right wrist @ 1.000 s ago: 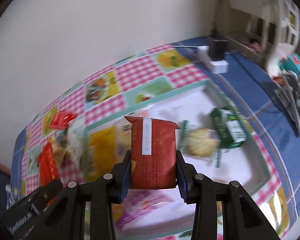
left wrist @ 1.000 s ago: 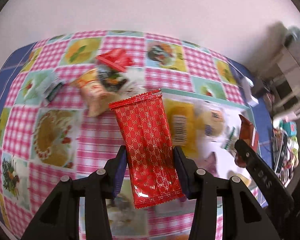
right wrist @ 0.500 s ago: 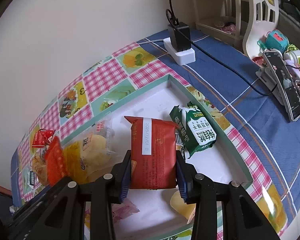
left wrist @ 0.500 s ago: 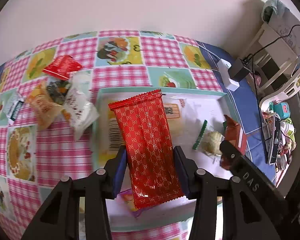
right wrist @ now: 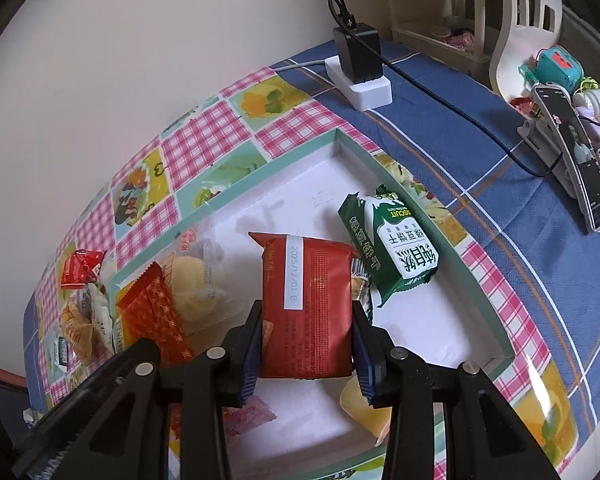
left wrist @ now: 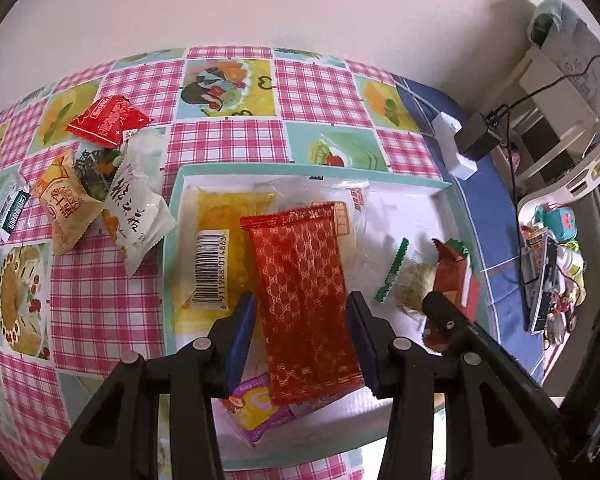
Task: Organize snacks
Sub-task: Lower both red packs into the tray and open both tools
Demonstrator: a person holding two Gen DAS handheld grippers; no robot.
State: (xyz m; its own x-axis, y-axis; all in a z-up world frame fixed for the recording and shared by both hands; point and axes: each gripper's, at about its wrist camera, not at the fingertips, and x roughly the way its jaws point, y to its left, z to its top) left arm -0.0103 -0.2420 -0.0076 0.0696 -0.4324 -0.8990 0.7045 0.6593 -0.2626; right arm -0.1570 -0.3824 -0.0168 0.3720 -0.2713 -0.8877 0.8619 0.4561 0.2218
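Observation:
My left gripper (left wrist: 302, 338) is shut on a long red gold-patterned snack packet (left wrist: 300, 288), held above the teal-rimmed white tray (left wrist: 312, 170). Below it in the tray lie a yellow barcoded packet (left wrist: 216, 252) and a pink one (left wrist: 256, 404). My right gripper (right wrist: 306, 350) is shut on a red-brown biscuit packet (right wrist: 308, 300) over the same tray (right wrist: 420, 336), beside a green biscuit packet (right wrist: 390, 248). The left gripper's red packet (right wrist: 152, 320) also shows at the left of the right wrist view.
Loose snacks lie on the checked tablecloth left of the tray: a small red packet (left wrist: 108, 120), an orange one (left wrist: 62, 204), a white one (left wrist: 134, 208). A white power strip with a black adapter (right wrist: 360, 68) and a phone on a stand (right wrist: 580, 156) sit on the blue cloth to the right.
Both grippers carried their packets from over the tablecloth to above the tray and sank a little. Over the last half second they stayed nearly still.

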